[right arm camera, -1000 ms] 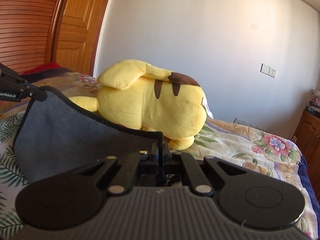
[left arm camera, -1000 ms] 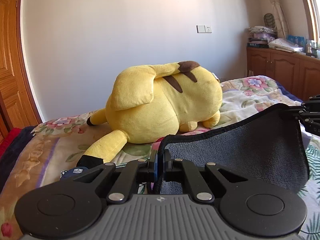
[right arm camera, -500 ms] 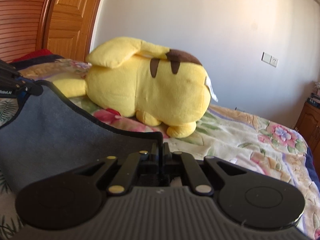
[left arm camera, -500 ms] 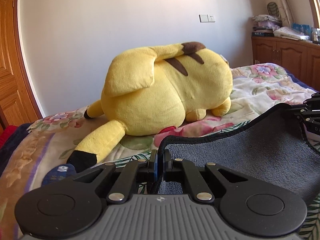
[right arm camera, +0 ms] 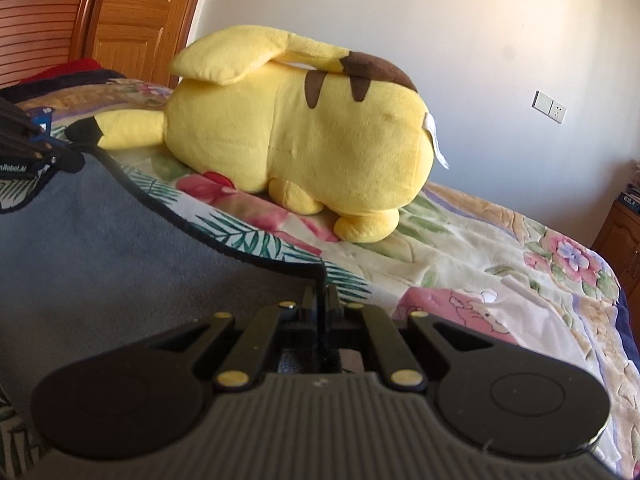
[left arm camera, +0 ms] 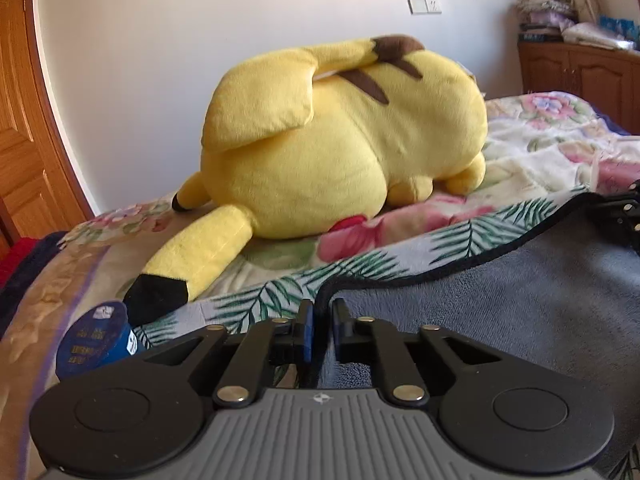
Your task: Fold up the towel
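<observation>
The towel (left arm camera: 500,300) is dark grey with a black hem and lies low over the floral bedspread. My left gripper (left arm camera: 320,316) stands at the towel's left corner; its jaws show a small gap with the hem between them. My right gripper (right arm camera: 320,296) is shut on the towel's (right arm camera: 100,264) right corner. Each gripper shows at the edge of the other's view: the right one (left arm camera: 624,216) and the left one (right arm camera: 36,152). The towel's near part is hidden under the grippers.
A big yellow plush toy (left arm camera: 340,152) lies on the bed just beyond the towel's far edge, also in the right wrist view (right arm camera: 296,136). A dark blue round tin (left arm camera: 96,340) sits left of my left gripper. Wooden doors (right arm camera: 132,16) and a cabinet (left arm camera: 580,76) flank the bed.
Both grippers have carried the towel forward and down toward the plush toy; the towel now lies flatter on the bedspread. The left jaws have parted slightly.
</observation>
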### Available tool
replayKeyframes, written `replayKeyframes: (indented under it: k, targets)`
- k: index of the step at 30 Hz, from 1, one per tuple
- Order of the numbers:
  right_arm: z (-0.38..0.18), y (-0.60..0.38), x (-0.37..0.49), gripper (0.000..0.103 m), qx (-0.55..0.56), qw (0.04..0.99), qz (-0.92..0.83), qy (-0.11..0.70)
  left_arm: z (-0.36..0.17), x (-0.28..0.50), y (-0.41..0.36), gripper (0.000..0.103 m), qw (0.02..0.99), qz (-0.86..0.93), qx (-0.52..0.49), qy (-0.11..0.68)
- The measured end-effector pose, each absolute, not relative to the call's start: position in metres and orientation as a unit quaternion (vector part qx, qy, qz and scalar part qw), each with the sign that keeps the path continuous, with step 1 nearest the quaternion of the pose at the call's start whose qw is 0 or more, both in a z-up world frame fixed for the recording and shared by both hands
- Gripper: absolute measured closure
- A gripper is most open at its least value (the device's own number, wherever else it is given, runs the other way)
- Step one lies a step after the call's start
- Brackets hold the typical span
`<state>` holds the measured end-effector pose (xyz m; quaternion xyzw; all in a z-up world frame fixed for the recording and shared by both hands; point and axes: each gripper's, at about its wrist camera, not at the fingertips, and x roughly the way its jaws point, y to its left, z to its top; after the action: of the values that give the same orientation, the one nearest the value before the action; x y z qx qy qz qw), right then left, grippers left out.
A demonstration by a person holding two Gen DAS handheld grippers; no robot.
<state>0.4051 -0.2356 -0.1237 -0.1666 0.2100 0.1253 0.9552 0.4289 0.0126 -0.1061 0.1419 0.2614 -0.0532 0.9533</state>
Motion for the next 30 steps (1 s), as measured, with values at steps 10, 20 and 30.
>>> replayKeyframes:
  k: [10, 20, 30]
  targets:
    - [-0.117, -0.246, 0.396, 0.058, -0.121, 0.958, 0.131, 0.222, -0.101, 0.413, 0.014, 0.068, 0.953, -0.07, 0.112, 0.274]
    - [-0.072, -0.251, 0.352, 0.053, -0.066, 0.959, 0.155, 0.228, -0.064, 0.37, 0.008, 0.061, 0.953, -0.085, 0.095, 0.276]
    - [-0.023, -0.253, 0.304, 0.047, -0.061, 0.963, 0.154, 0.213, -0.002, 0.323, -0.003, 0.06, 0.958, -0.086, 0.102, 0.255]
